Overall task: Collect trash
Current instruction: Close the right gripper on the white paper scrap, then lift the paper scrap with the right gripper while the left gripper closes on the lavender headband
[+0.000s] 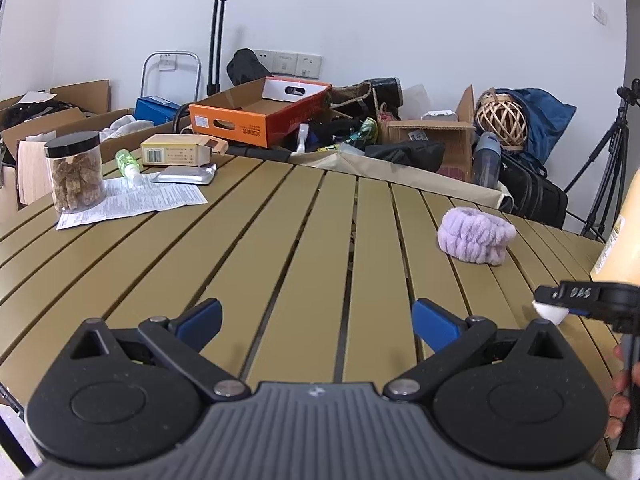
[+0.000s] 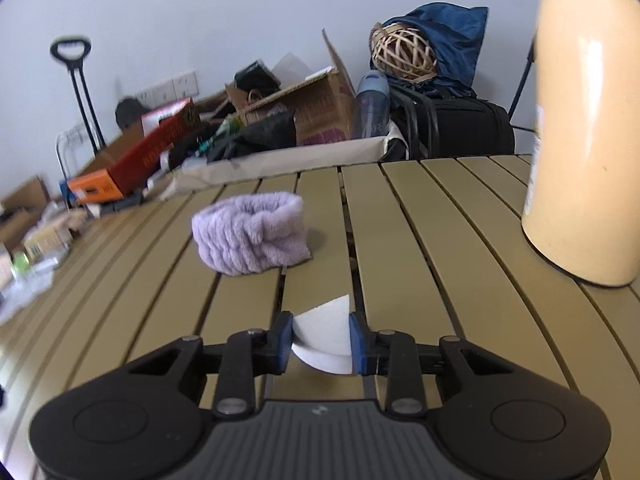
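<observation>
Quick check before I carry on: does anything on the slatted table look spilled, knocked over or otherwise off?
Nothing spilled or broken. The small bottle lies on its side on the printed sheet by the jar. The white scrap is folded between the right tool's pads. The purple band sits loose mid-table.

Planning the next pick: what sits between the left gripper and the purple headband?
Nothing: the left wrist view shows only bare table slats between the open left gripper and the purple headband.

table [image 1: 304,240] centre: open | right: headband [image 1: 476,236], cream bottle [image 2: 580,140] | left: jar [image 1: 74,172], papers [image 1: 160,196]
</observation>
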Available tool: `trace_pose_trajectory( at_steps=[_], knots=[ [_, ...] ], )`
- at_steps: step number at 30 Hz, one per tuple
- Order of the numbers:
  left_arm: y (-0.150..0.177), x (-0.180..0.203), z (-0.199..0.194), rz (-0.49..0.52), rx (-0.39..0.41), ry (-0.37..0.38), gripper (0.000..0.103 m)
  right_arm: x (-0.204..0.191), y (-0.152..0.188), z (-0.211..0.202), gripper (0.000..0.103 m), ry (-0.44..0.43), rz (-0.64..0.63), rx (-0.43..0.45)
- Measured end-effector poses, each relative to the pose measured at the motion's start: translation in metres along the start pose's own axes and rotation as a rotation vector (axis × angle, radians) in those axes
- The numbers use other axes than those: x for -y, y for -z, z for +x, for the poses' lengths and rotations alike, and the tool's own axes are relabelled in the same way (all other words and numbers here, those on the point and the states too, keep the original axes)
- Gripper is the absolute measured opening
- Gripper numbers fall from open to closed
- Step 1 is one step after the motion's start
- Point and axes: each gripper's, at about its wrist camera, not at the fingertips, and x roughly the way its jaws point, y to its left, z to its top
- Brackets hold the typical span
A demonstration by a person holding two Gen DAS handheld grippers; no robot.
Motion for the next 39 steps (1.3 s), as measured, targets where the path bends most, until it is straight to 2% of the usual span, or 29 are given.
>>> trace_pose_trajectory(
  at_steps=[6, 18, 27, 39],
  knots=[
    [0.005, 0.013, -0.002, 0.020, -0.015, 0.036, 0.103, 0.039, 0.002, -0.030, 0.027, -0.116, 0.188, 0.061],
    [0.018, 0.058, -0.019, 0.071, -0.025, 0.085, 0.103, 0.139, 0.023, -0.086, 0.026, -0.186, 0.415, 0.189],
    [-0.017, 0.111, -0.016, 0.146, 0.005, 0.093, 0.103, 0.191, 0.030, -0.082, 0.026, -0.201, 0.544, 0.233],
    [-0.057, 0.158, 0.040, 0.170, -0.047, 0.089, 0.103, 0.227, 0.033, -0.076, 0.026, -0.217, 0.606, 0.246]
  ],
)
